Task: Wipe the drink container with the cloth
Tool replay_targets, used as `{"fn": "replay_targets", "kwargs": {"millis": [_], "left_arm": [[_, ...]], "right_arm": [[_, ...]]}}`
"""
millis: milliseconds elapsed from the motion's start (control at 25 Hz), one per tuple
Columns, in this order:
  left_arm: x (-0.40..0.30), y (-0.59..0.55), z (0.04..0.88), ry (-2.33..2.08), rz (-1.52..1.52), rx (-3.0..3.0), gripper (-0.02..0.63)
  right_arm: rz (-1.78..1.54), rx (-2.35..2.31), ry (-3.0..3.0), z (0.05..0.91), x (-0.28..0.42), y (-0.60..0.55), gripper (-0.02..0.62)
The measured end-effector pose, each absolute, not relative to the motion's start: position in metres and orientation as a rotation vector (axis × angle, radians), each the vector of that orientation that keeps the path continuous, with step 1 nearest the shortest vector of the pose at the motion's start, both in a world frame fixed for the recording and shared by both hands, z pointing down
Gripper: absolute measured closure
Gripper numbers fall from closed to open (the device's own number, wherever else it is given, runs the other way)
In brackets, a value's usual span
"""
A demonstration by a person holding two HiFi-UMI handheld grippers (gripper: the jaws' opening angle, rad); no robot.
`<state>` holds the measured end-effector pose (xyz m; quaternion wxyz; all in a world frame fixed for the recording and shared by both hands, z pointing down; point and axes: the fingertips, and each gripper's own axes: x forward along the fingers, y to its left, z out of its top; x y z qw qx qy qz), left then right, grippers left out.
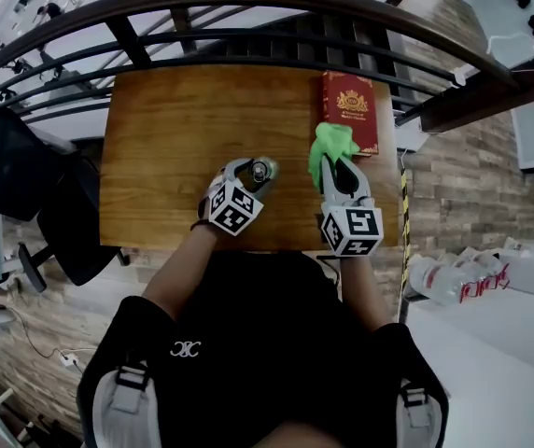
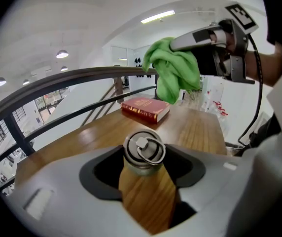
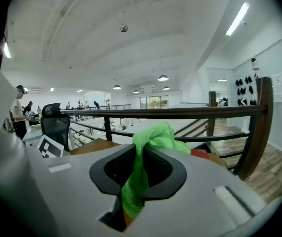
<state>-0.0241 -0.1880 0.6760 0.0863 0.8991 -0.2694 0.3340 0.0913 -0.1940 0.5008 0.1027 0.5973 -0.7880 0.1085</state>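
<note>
Fingers of the left gripper [image 1: 256, 174] are closed around the neck of a wood-patterned bottle [image 2: 146, 191], which is held over the near edge of the bench [image 1: 174, 147], roughly at its middle. The bottle is shut by a metal cap [image 2: 144, 151] with a ring lying on top, so its contents cannot be seen. Whether its base rests on the bench cannot be told. A green cloth [image 1: 330, 146] is pinched between the fingers of the right gripper [image 1: 340, 168]; part is bunched beyond the fingertips and part hangs down between them. The cloth is held in the air to the right of the bottle, apart from it. A red book [image 1: 349, 110] lies flat at the far right corner of the bench, beside a dark railing [image 1: 248, 3].
</note>
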Motion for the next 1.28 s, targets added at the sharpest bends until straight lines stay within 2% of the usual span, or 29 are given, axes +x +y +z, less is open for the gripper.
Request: {"fn": "replay_targets", "kwargs": {"millis": [800,1280], "left_arm": [[-0.062,-0.176,0.687,-0.897,0.969,2.595,0.318],[-0.063,-0.169,0.689,-0.897,1.026,2.623,0.318]], "right_arm": [[0.491,1.048,-2.423,0.603,-0.048,-0.189,0.549],[0.554,1.007,-2.305,0.638,-0.048,-0.202,0.549]]}}
